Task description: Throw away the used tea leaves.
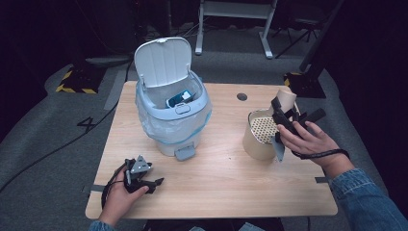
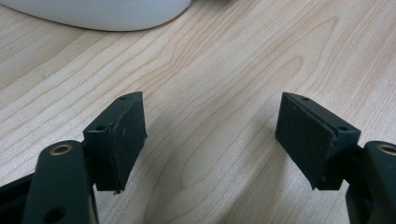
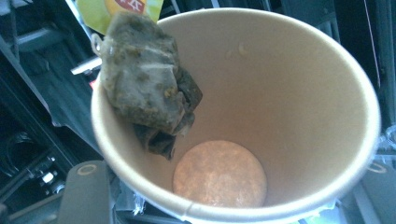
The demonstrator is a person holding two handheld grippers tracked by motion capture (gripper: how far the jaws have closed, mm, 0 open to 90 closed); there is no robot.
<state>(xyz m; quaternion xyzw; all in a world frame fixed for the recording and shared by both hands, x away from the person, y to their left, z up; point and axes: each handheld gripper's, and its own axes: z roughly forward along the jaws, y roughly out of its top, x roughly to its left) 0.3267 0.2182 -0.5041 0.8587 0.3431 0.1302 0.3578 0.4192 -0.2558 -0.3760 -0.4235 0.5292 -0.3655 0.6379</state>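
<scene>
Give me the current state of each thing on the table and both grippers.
Pedal bin: lid up, bag fitted, rubbish inside.
Paper cup: held in right gripper, tilted, no liquid inside.
Tea bag: wet, draped over the cup rim.
Strainer container: upright on table.
Left gripper: open, nothing between the jaws, resting low over table.

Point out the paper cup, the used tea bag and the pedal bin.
paper cup (image 3: 299,93), right gripper view, inner wall
used tea bag (image 3: 140,79), right gripper view, middle of the wet pouch at the cup rim
pedal bin (image 1: 161,60), high view, raised lid
</scene>
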